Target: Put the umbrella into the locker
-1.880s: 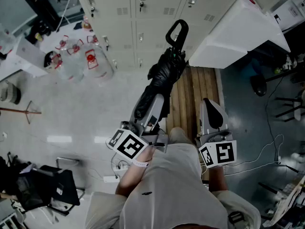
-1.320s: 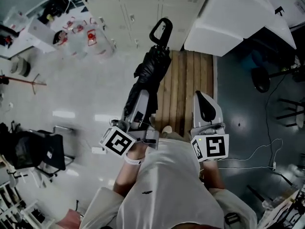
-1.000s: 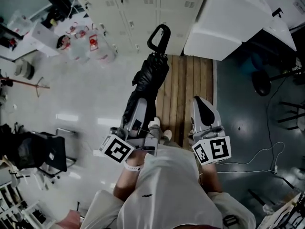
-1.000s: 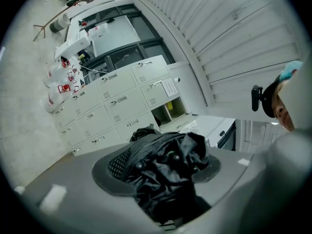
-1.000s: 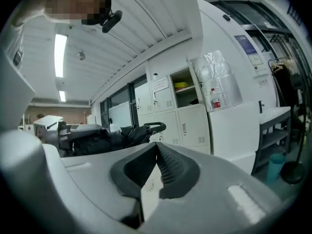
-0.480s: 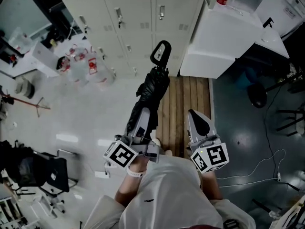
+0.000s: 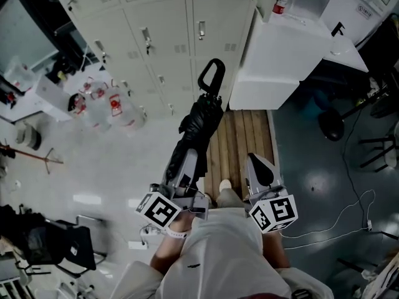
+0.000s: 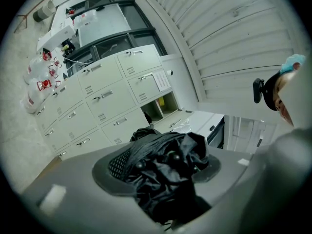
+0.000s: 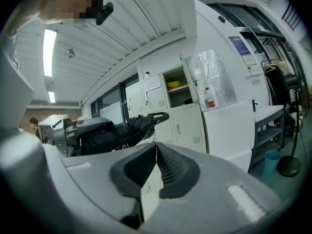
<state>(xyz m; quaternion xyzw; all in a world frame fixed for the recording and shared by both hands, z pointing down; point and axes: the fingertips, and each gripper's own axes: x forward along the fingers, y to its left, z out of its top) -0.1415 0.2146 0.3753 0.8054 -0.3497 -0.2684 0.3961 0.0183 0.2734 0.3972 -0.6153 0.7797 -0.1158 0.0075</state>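
Note:
A folded black umbrella [image 7: 199,122] with a loop handle [image 7: 211,77] points level toward the beige lockers [image 7: 165,36]. My left gripper [image 7: 185,162] is shut on its crumpled fabric, which fills the space between the pads [image 8: 163,172]. My right gripper [image 7: 260,170] is beside it on the right, shut and empty, with its pads [image 9: 168,167] touching. The right gripper view shows the umbrella [image 9: 119,128] at left. One upper locker compartment [image 8: 161,106] stands open, and it also shows in the right gripper view as the open compartment [image 9: 176,87].
A white cabinet [image 7: 283,55] stands right of the lockers. Several water jugs [image 7: 106,104] sit on the floor at left. Wooden boards [image 7: 240,142] run toward the lockers. A black chair [image 7: 53,248] is at lower left, and a cable [image 7: 336,226] lies on the dark floor at right.
The person has stepped along the wooden boards toward the lockers, and more locker doors are in view. The left gripper still holds the umbrella; the right stays shut.

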